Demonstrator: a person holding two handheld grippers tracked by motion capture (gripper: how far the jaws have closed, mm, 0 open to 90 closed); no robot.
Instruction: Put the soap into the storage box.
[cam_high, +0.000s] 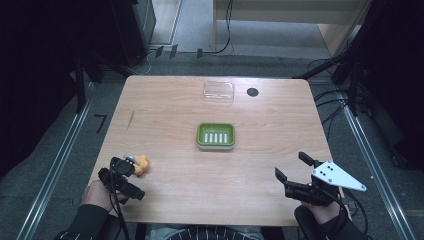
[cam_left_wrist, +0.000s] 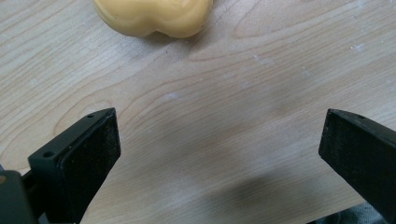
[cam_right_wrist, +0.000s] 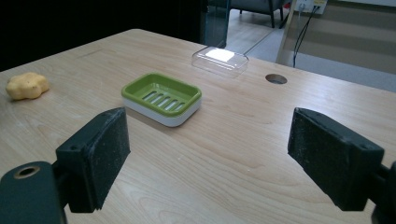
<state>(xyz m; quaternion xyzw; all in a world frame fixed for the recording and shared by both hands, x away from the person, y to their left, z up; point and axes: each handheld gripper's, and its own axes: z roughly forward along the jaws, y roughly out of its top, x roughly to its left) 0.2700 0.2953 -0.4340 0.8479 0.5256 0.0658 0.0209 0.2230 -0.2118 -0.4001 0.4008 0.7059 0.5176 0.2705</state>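
Here the left gripper (cam_left_wrist: 219, 154) hangs low over the near-left part of the table (cam_high: 175, 105), jaws spread wide and empty, with the yellow lumpy soap (cam_left_wrist: 154, 16) lying on the wood just beyond its tips, not yet between them. In the high view the soap (cam_high: 141, 164) sits just beside that gripper (cam_high: 122, 175). The right gripper (cam_high: 295, 172) rests near the near-right edge, also wide open and holding nothing. The likely trouble is the grasp itself: the soap looks smooth and rounded, so if the jaws close off-centre or too high it may squirt out sideways or skid along the table instead of being caught. Farther off, the green soap dish (cam_high: 216, 135) stands in the middle of the table, well apart from the soap, and a clear plastic lid (cam_high: 218, 92) lies beyond it near the far edge, beside a round cable hole (cam_high: 252, 92). The stretch of wood between soap and dish is bare.
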